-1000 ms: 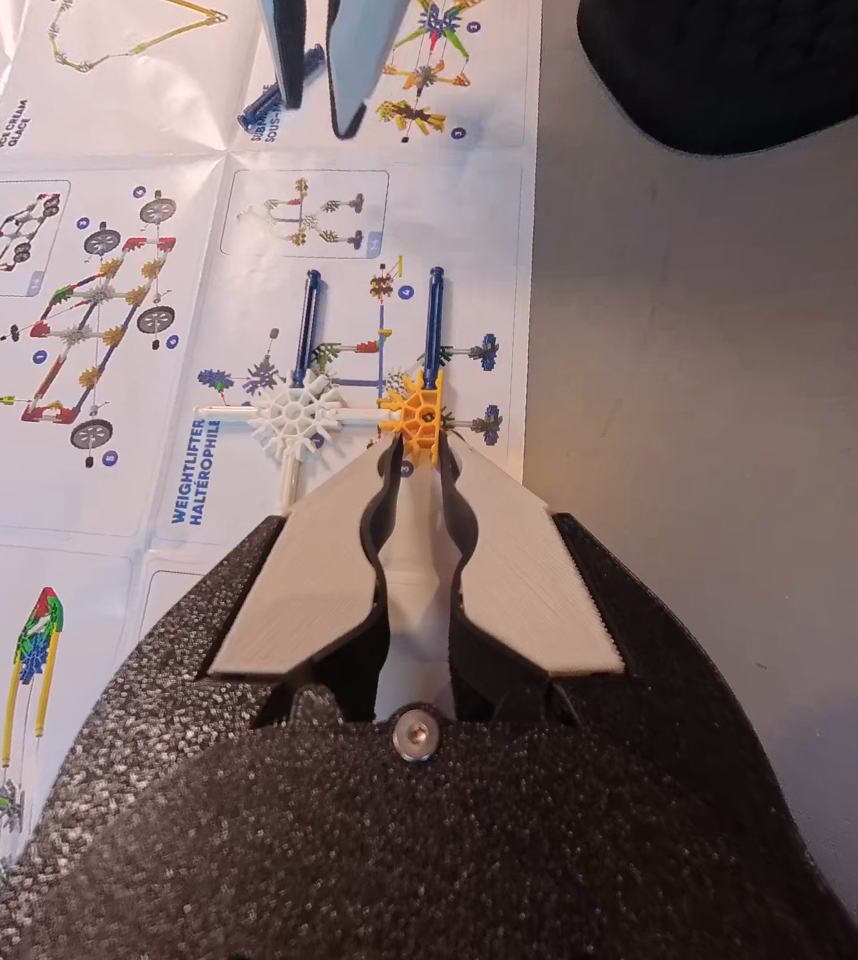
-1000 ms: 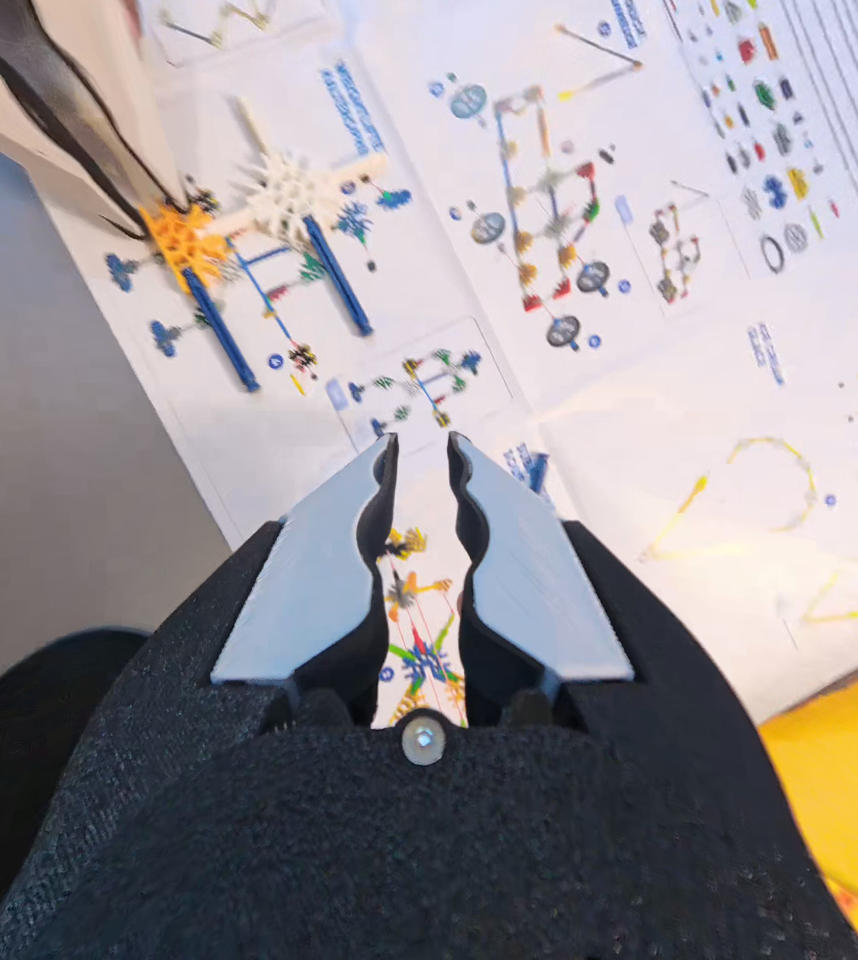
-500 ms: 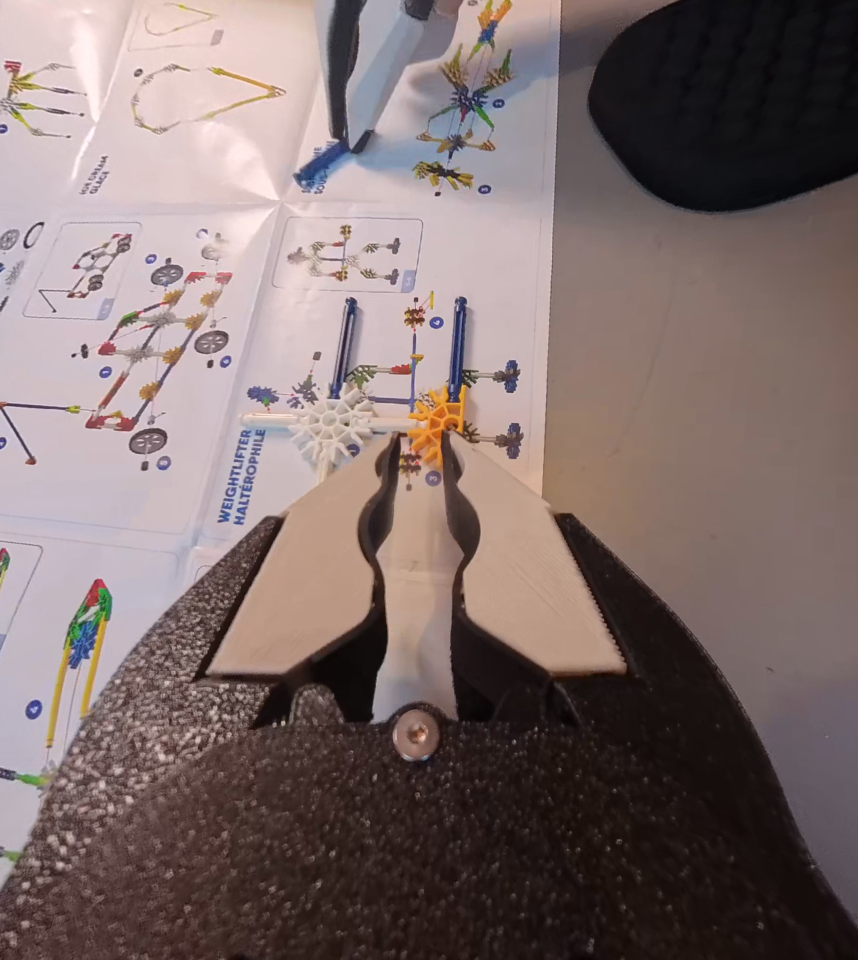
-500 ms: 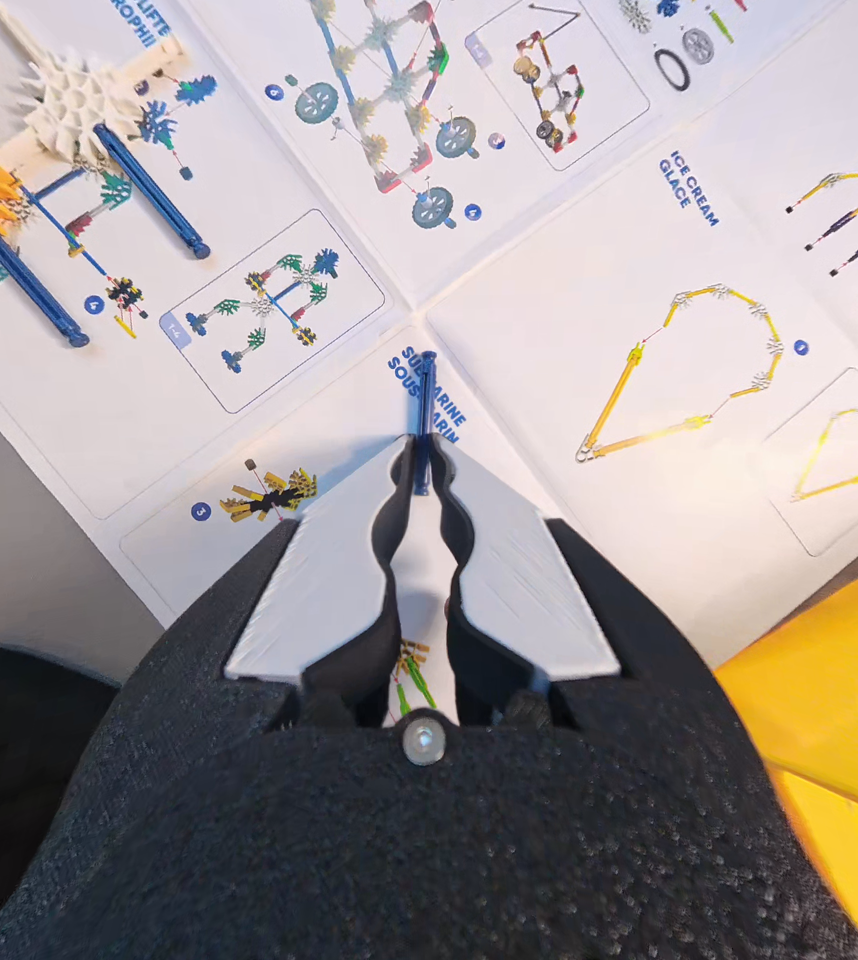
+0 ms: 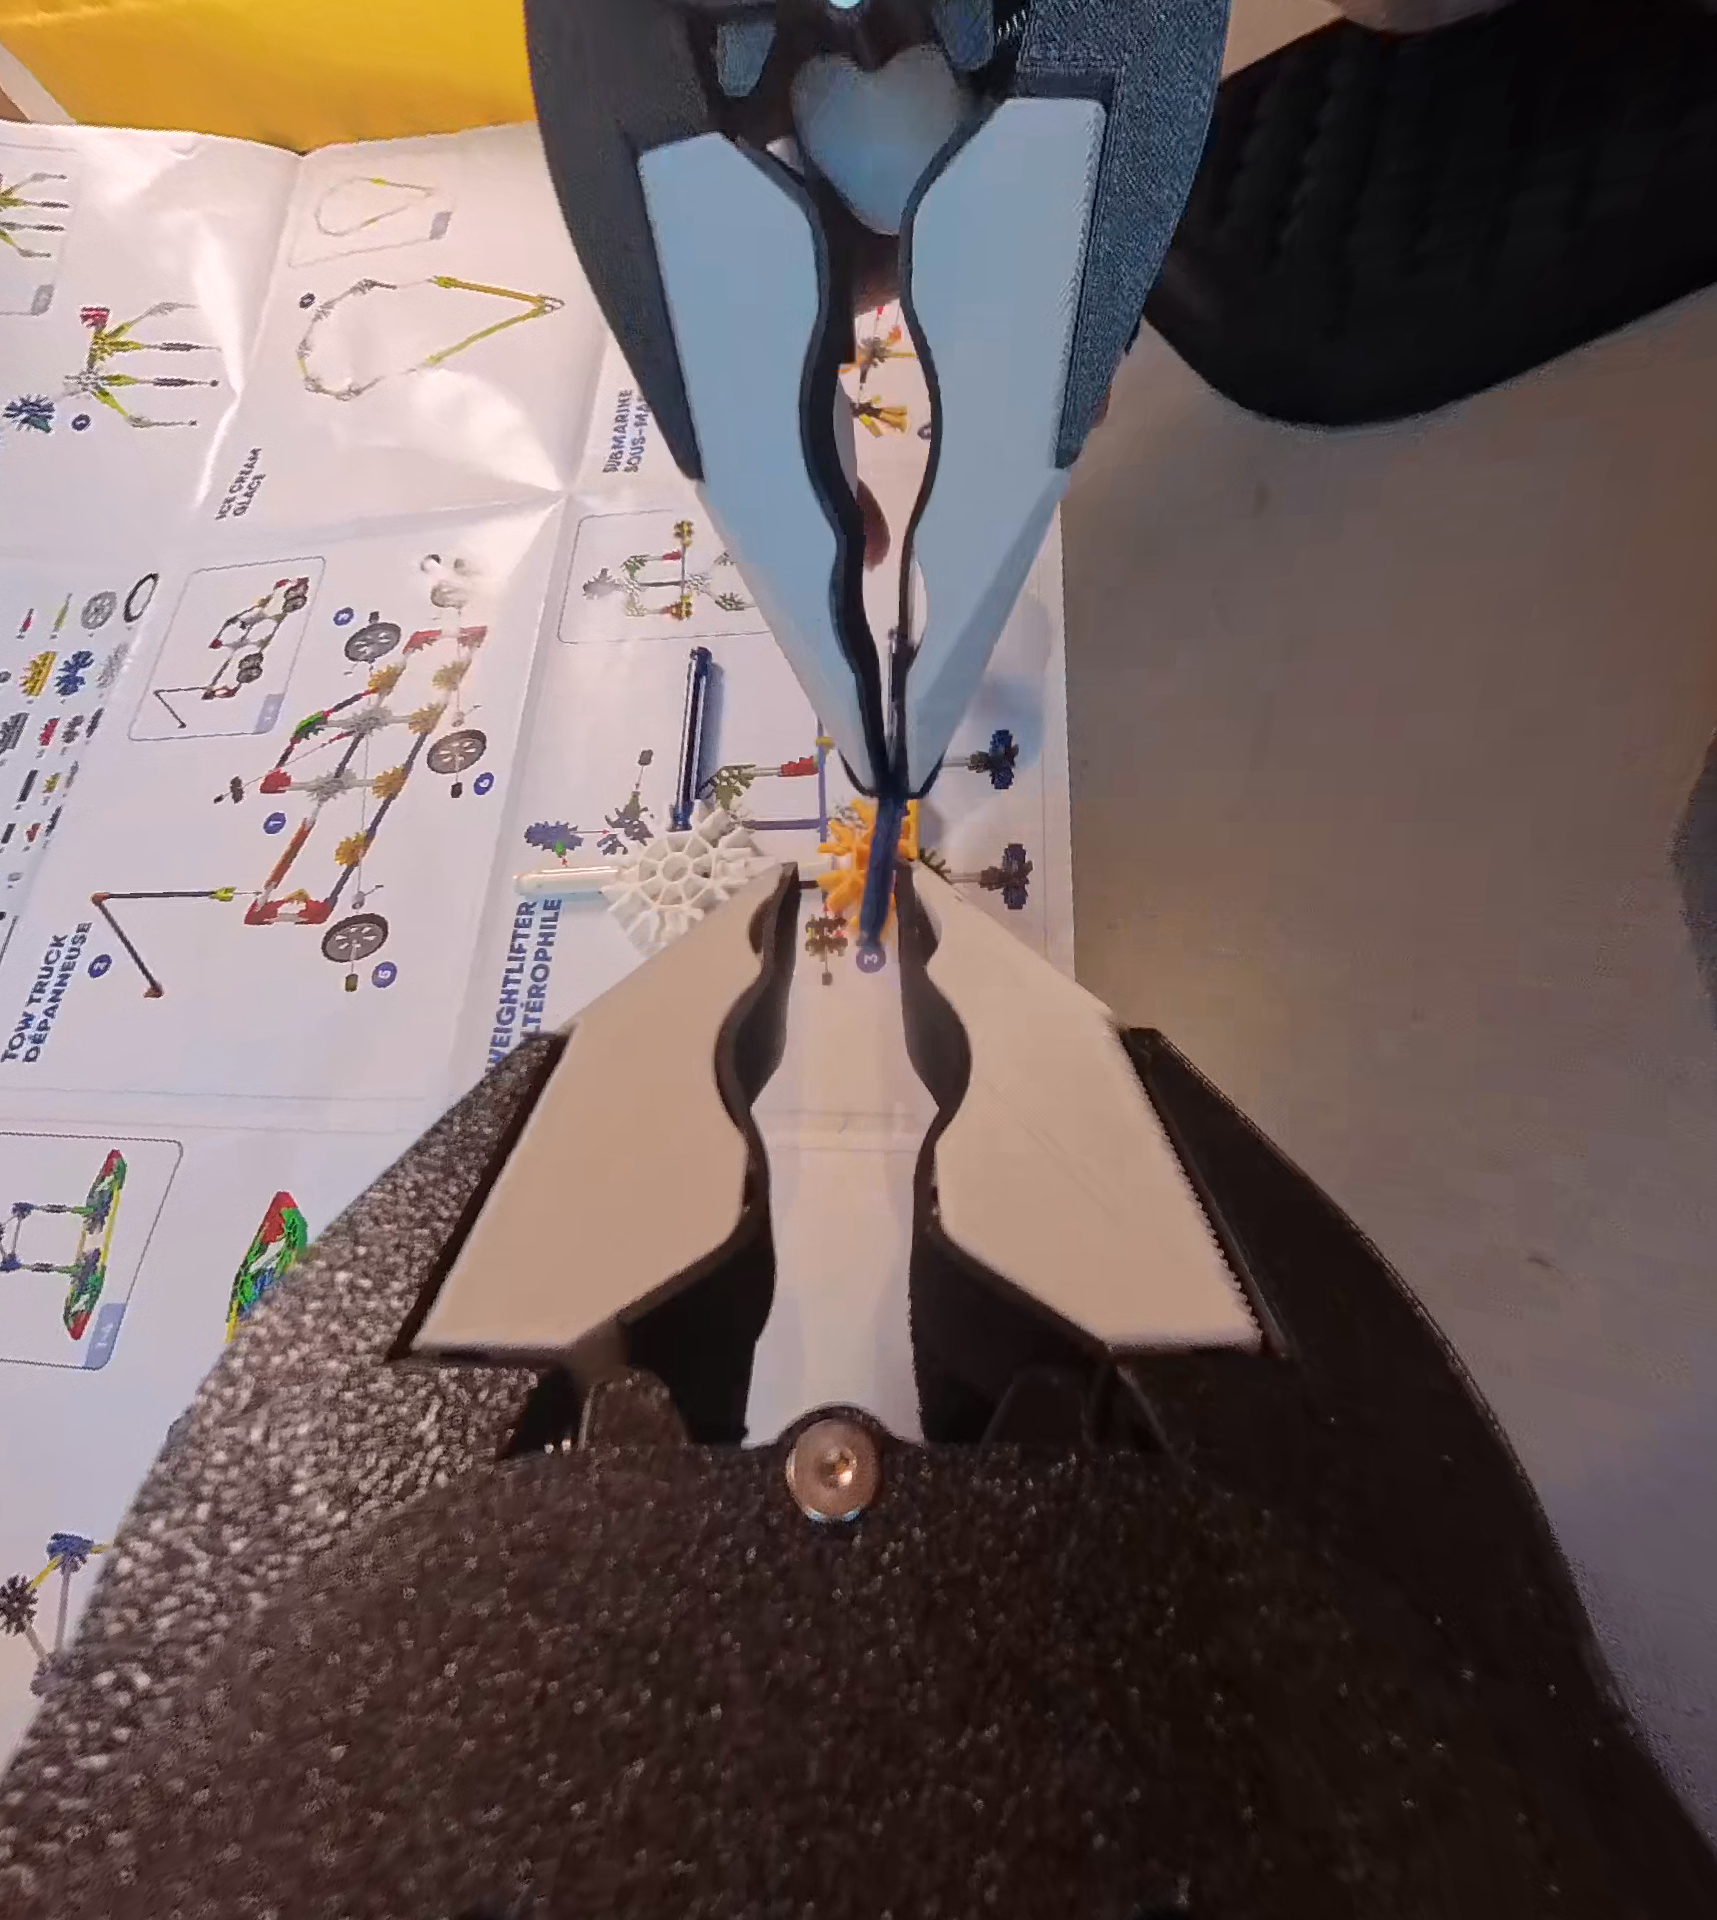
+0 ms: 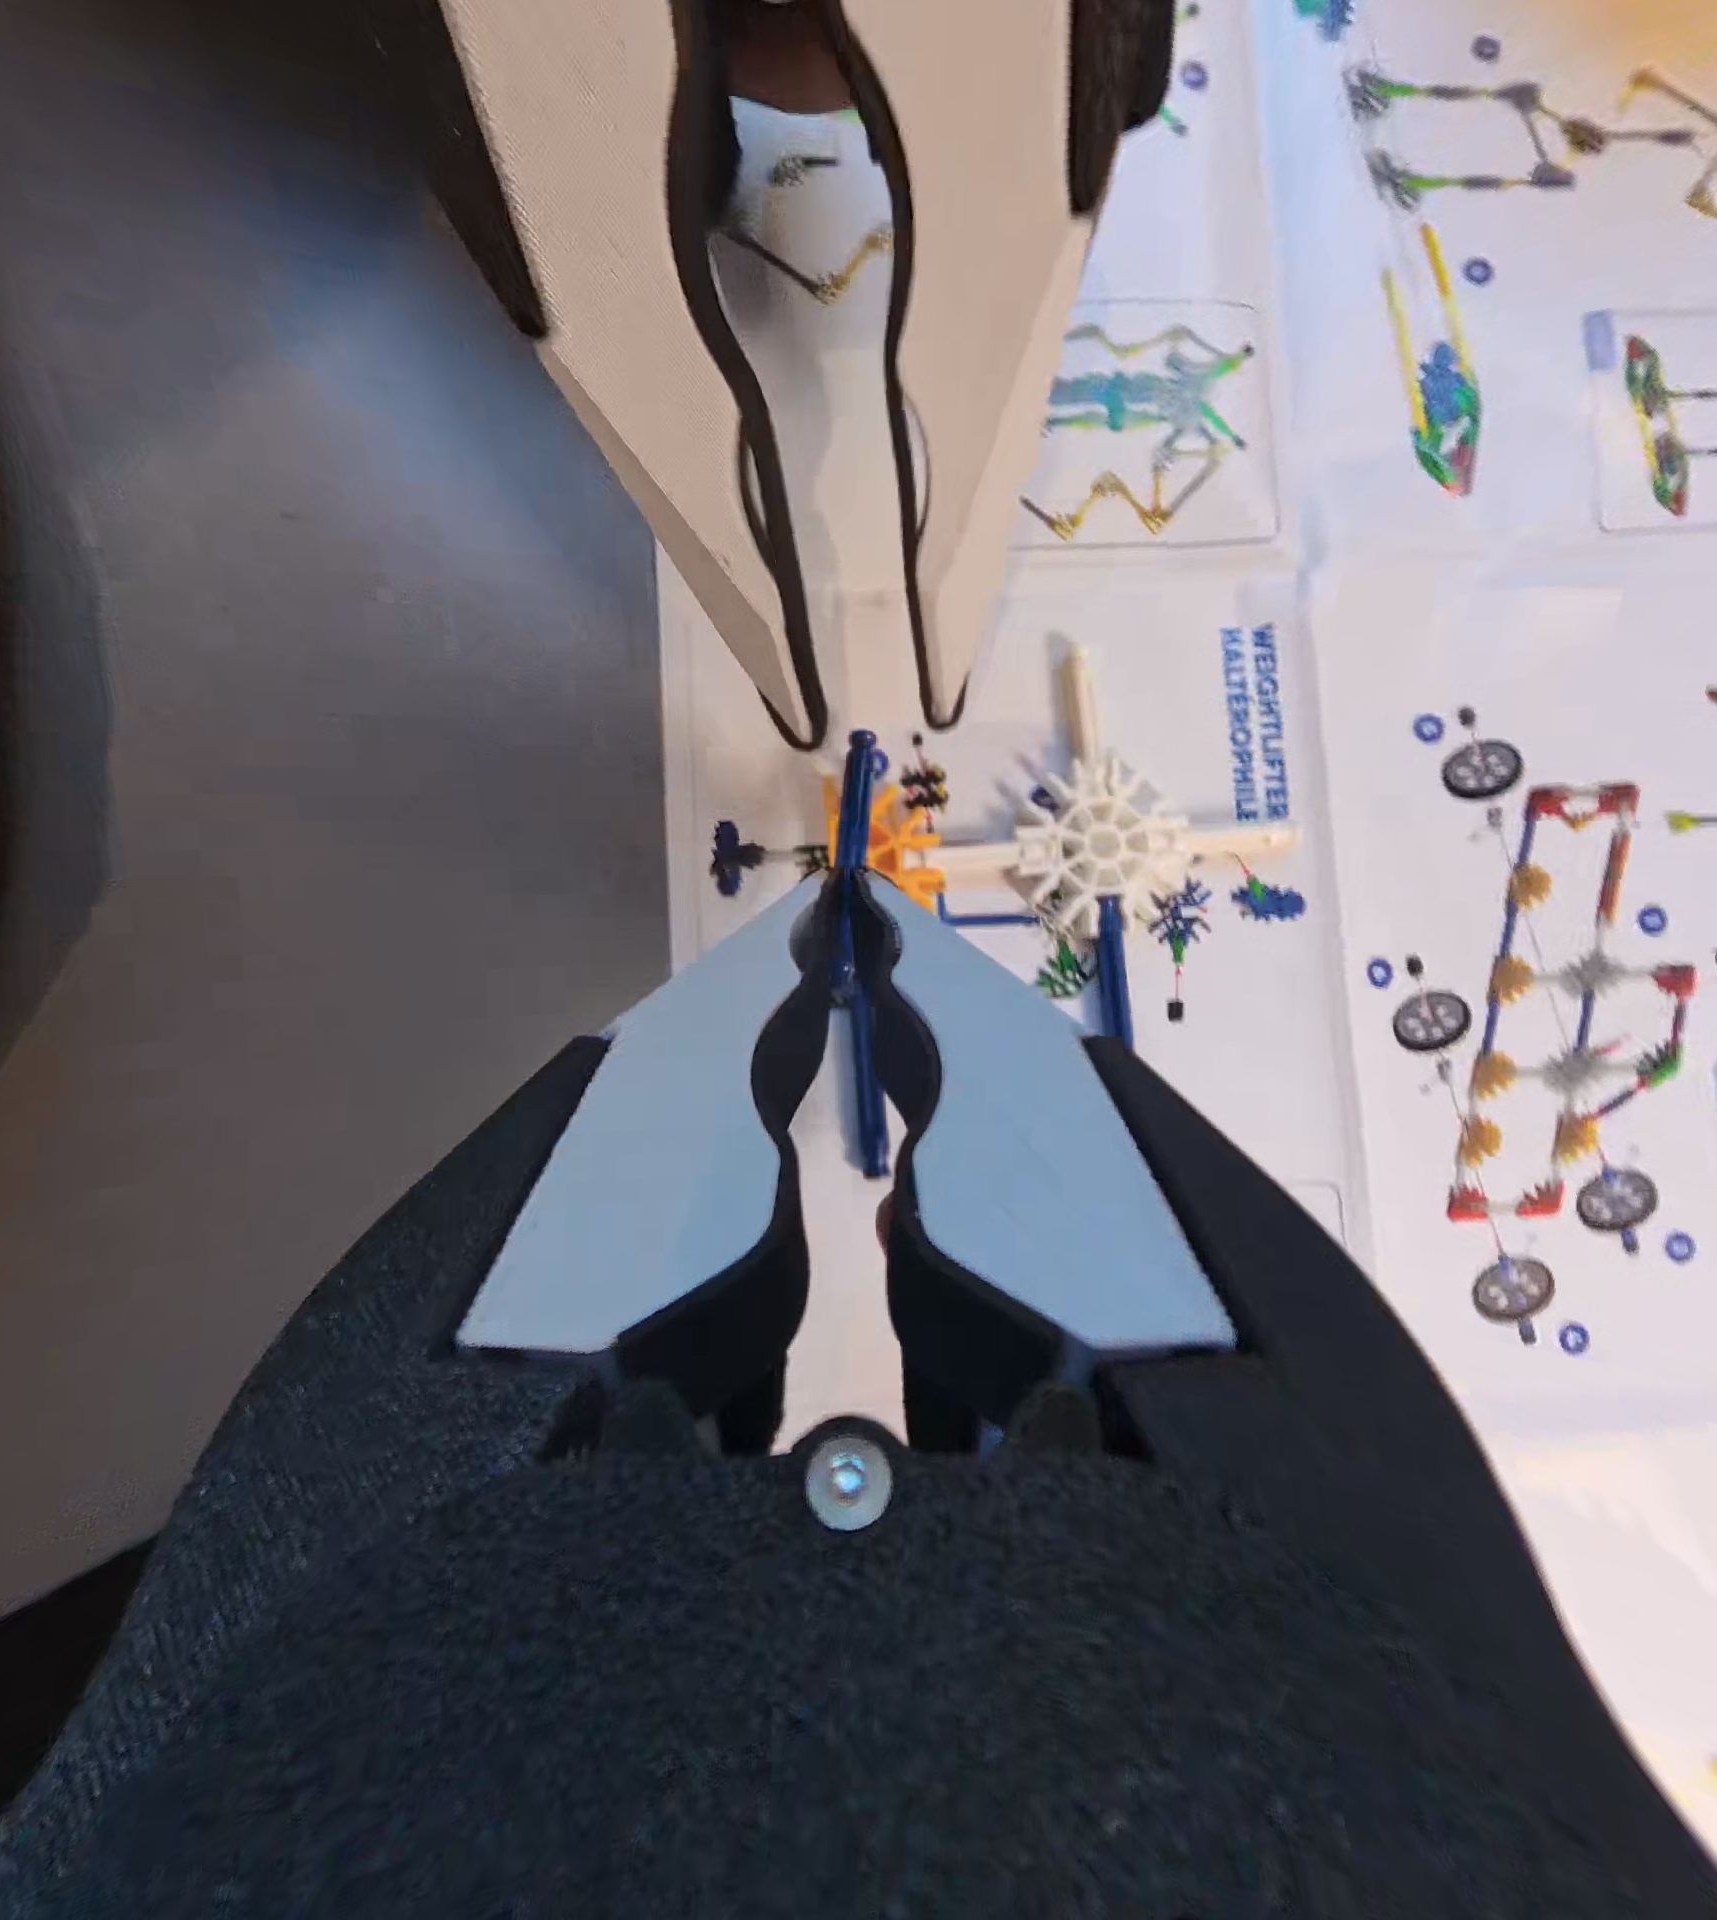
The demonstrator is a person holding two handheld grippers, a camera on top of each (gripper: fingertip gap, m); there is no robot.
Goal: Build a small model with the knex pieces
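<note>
Two grippers face tip to tip over the instruction sheet (image 5: 241,644). Right gripper (image 6: 849,899) is clamped on a blue rod (image 6: 856,831), its free end over the orange connector (image 6: 880,842) beside the white connector (image 6: 1103,842). Left gripper (image 5: 843,899) has jaws apart, straddling the orange connector without gripping it.

Rod (image 6: 856,821): dark blue. Toothed connectors: one orange (image 6: 885,847), one white (image 6: 1103,844). Instruction sheet (image 5: 210,644): white, multicoloured diagrams. Table (image 5: 1405,831): plain grey-beige. Right tongs (image 6: 849,883): pale blue-grey.

Creased glossy paper instruction sheet (image 5: 334,582), smooth plastic orange connector (image 6: 885,842), matt grey tabletop (image 5: 1405,831), shiny metal screw (image 5: 831,1475).
</note>
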